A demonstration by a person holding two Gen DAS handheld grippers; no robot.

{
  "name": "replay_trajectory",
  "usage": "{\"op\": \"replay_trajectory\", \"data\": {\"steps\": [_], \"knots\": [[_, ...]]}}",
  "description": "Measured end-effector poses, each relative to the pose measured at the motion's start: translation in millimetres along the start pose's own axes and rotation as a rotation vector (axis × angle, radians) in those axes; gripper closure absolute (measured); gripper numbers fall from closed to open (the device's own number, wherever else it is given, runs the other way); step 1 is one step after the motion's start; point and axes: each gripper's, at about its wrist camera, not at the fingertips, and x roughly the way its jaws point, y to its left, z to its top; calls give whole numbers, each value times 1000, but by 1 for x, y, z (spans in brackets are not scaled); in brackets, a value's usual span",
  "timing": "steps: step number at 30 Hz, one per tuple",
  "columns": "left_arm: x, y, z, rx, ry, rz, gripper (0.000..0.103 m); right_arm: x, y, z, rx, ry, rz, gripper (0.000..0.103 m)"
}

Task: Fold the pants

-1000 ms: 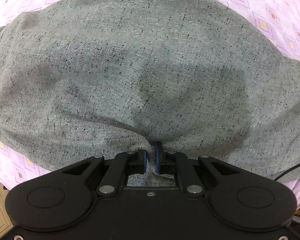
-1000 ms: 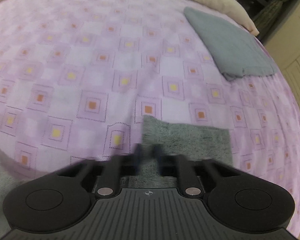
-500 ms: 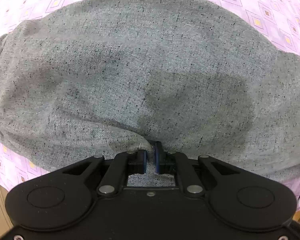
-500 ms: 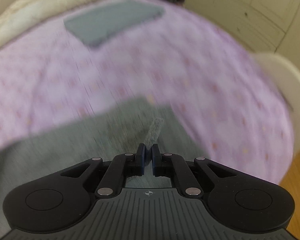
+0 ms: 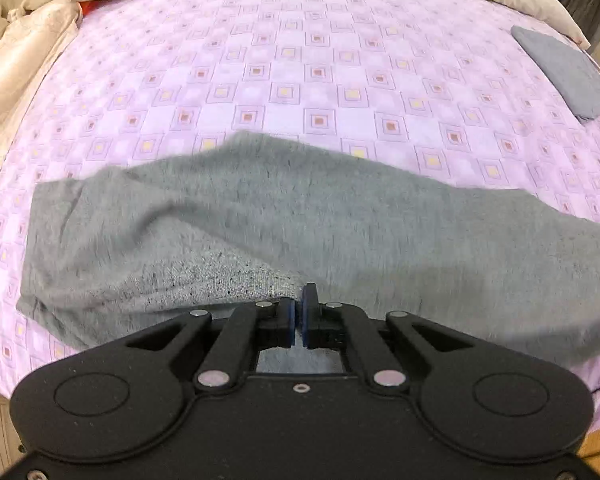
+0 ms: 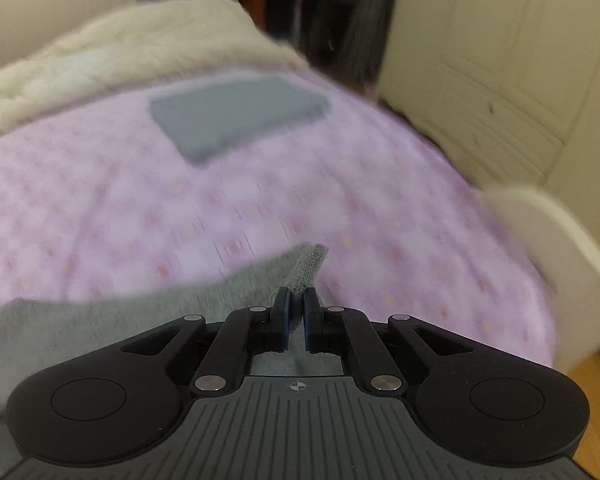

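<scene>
The grey speckled pants (image 5: 300, 216) hang stretched across the lower half of the left wrist view, lifted off the purple patterned bedsheet (image 5: 284, 80). My left gripper (image 5: 298, 304) is shut on a pinch of the pants' near edge. In the right wrist view the same pants (image 6: 100, 328) trail off to the left. There my right gripper (image 6: 296, 300) is shut on a corner of the fabric, whose tip (image 6: 310, 264) sticks up past the fingers. Both views are blurred by motion.
A folded grey garment (image 5: 568, 72) lies at the bed's far right, seen too as a grey garment (image 6: 236, 116) in the right wrist view. A cream duvet (image 5: 60, 12) is bunched along the head and left side. Cream cabinets (image 6: 500, 60) stand to the right.
My left gripper has risen with the pants, so the bed now shows beyond the cloth. The right gripper swung round and lifted with its corner of fabric.
</scene>
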Motion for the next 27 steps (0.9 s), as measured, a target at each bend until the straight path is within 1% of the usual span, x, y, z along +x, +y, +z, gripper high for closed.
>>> {"op": "replay_trajectory", "data": {"steps": [2, 3, 4, 5, 8, 10, 13, 14, 15, 17, 18, 20, 22, 24, 25, 27], "knots": [[22, 0, -11, -22, 90, 3, 99, 34, -6, -13, 10, 139, -19, 97], [36, 1, -17, -44, 136, 12, 99, 47, -6, -20, -2, 185, -29, 97], [49, 1, -21, -59, 184, 20, 99, 54, -5, -24, -12, 209, -33, 97], [56, 0, -25, -63, 215, 27, 99, 59, -4, -26, -19, 217, -33, 97], [57, -5, -29, -39, 214, 40, 99, 59, -3, -23, -19, 205, -24, 97], [51, -10, -28, -29, 201, 42, 99, 53, -3, -20, -37, 179, -20, 97], [29, -11, -24, -47, 138, 21, 99, 28, -3, -13, -62, 53, -17, 97], [26, -10, -27, -42, 131, 22, 99, 26, -5, -13, -63, 45, -27, 97], [28, -12, -31, -34, 148, 29, 99, 30, -7, -15, -58, 69, -40, 97], [41, -14, -41, -33, 207, 42, 98, 48, -12, -23, -25, 161, -58, 97], [47, -17, -44, -31, 231, 51, 98, 56, -15, -26, -8, 194, -68, 97], [51, -21, -47, -22, 239, 63, 98, 59, -16, -28, 14, 198, -63, 97], [51, -25, -46, -22, 235, 65, 98, 60, -14, -26, -1, 192, -60, 97], [54, -26, -45, -22, 248, 64, 98, 63, -14, -25, -22, 193, -62, 97], [57, -25, -44, -23, 255, 63, 97, 63, -16, -27, -26, 198, -65, 97], [61, -23, -43, -28, 262, 67, 90, 65, -17, -28, -27, 214, -83, 97]]}}
